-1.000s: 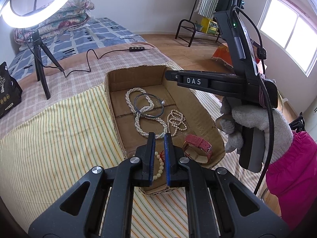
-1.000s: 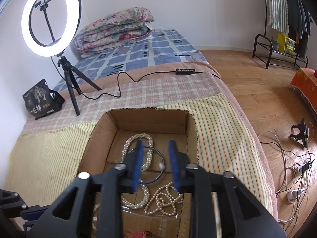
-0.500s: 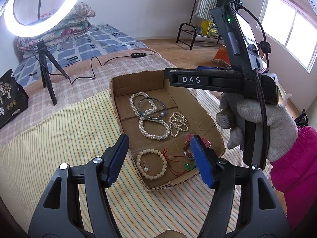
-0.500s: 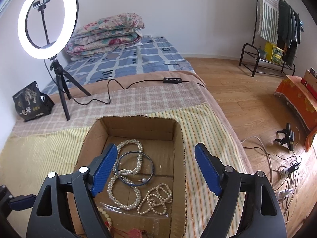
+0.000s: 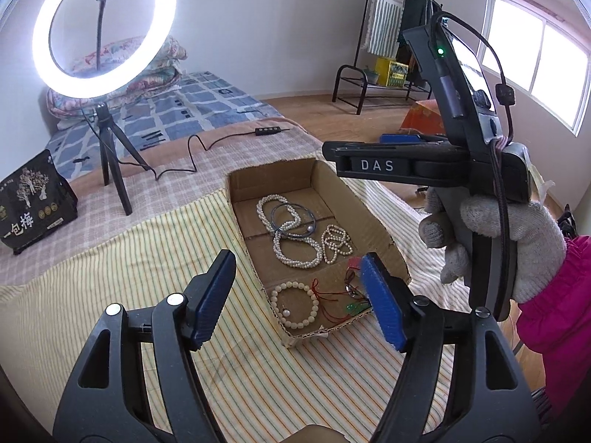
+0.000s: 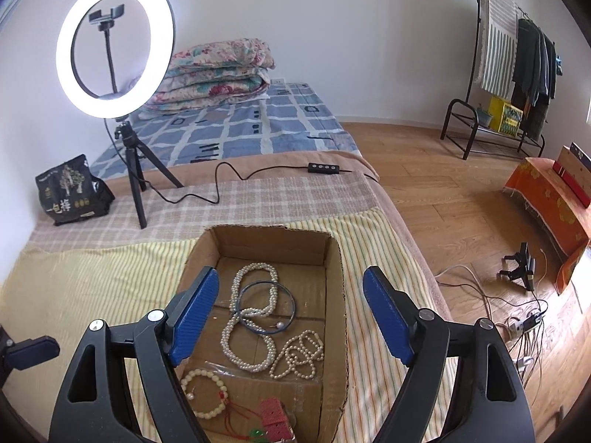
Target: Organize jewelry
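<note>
1. Your left claw (image 5: 299,297) stood wide apart, holding nothing, above the near end of the cardboard box (image 5: 373,217).
2. Your right claw (image 6: 288,317) was also spread apart and empty over the same box (image 6: 338,295).
3. The jewelry lay inside the box on the bed (image 5: 110,265): a long pearl necklace (image 5: 291,247), a dark bangle (image 5: 293,219) across it, a beaded bracelet (image 5: 293,304) at the near end.
4. Your gloved right hand (image 5: 517,243) gripped its handle beside the box.
</note>
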Tool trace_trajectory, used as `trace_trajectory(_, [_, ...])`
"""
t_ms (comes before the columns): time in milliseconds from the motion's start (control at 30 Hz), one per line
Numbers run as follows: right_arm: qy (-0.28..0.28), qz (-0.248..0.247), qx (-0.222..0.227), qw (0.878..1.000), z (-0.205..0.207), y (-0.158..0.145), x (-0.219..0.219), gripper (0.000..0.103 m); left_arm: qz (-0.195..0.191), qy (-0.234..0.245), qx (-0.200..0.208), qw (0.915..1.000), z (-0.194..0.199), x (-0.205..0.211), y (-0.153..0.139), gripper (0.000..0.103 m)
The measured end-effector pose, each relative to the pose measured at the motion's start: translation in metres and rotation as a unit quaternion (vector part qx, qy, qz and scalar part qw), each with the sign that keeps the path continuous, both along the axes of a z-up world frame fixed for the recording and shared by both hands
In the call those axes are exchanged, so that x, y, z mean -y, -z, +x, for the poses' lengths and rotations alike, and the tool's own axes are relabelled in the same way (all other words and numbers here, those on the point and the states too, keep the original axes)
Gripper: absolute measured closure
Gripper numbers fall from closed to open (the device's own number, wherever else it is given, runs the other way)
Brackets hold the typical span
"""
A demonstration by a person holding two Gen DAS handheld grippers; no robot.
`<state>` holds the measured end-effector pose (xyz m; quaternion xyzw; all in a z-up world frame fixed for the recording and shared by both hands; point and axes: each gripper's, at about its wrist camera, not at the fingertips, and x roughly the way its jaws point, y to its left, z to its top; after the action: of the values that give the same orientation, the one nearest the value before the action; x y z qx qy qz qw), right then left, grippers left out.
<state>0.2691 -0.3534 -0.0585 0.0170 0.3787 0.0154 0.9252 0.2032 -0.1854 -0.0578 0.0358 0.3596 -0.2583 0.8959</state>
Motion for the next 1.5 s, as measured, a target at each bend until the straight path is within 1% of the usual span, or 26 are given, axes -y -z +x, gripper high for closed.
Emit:
trace_trajectory(233, [-0.002, 0.008, 0.016, 1.0, -0.023, -0.017, -0.006, 0.023, 0.002, -0.004, 0.024, 0.9997, -0.021, -0.014, -0.015, 0.03])
trace_trajectory(333, [-0.003, 0.0, 0.026, 1.0, -0.035, -0.026, -0.01, 0.023, 0.0, -0.009, 0.031, 0.9995, -0.028, -0.022, -0.02, 0.029])
trace_trajectory(433, [-0.003, -0.004, 0.034, 0.999, -0.047, -0.033, -0.014, 0.023, -0.001, -0.016, 0.042, 0.999, -0.035, -0.03, -0.023, 0.022])
trace_trajectory(767, [0.004, -0.01, 0.058, 0.998, -0.089, -0.053, -0.025, 0.023, 0.01, -0.041, 0.072, 0.9965, -0.052, -0.057, -0.036, 0.02])
trace_trajectory(833, [0.004, -0.013, 0.059, 0.998, -0.098, -0.055, -0.028, 0.022, 0.008, -0.048, 0.078, 0.9957, -0.056, -0.064, -0.039, 0.017])
trace_trajectory(900, [0.002, -0.013, 0.06, 0.998, -0.107, -0.056, -0.031, 0.022, 0.006, -0.054, 0.088, 0.9947, -0.06, -0.069, -0.043, 0.01])
trace_trajectory(1033, [-0.001, -0.019, 0.062, 0.998, -0.123, -0.058, -0.038, 0.022, 0.005, -0.065, 0.106, 0.9923, -0.068, -0.08, -0.05, 0.007])
trace_trajectory(1133, [0.001, -0.024, 0.07, 0.997, -0.136, -0.06, -0.044, 0.022, 0.009, -0.07, 0.116, 0.9907, -0.072, -0.083, -0.054, 0.006])
trace_trajectory(1167, [0.001, -0.023, 0.072, 0.997, -0.14, -0.061, -0.044, 0.022, 0.012, -0.072, 0.12, 0.99, -0.073, -0.084, -0.055, 0.004])
trace_trajectory(1200, [0.001, -0.021, 0.075, 0.997, -0.143, -0.062, -0.045, 0.022, 0.015, -0.073, 0.124, 0.9895, -0.075, -0.084, -0.056, 0.0])
trace_trajectory(1333, [0.006, -0.026, 0.095, 0.995, -0.156, -0.065, -0.05, 0.021, 0.029, -0.078, 0.15, 0.9852, -0.083, -0.084, -0.058, 0.0])
trace_trajectory(1400, [0.01, -0.031, 0.103, 0.994, -0.16, -0.066, -0.052, 0.021, 0.034, -0.077, 0.153, 0.9847, -0.085, -0.083, -0.058, 0.0])
trace_trajectory(1500, [0.013, -0.021, 0.11, 0.994, -0.163, -0.069, -0.051, 0.021, 0.038, -0.077, 0.15, 0.985, -0.086, -0.083, -0.059, 0.0])
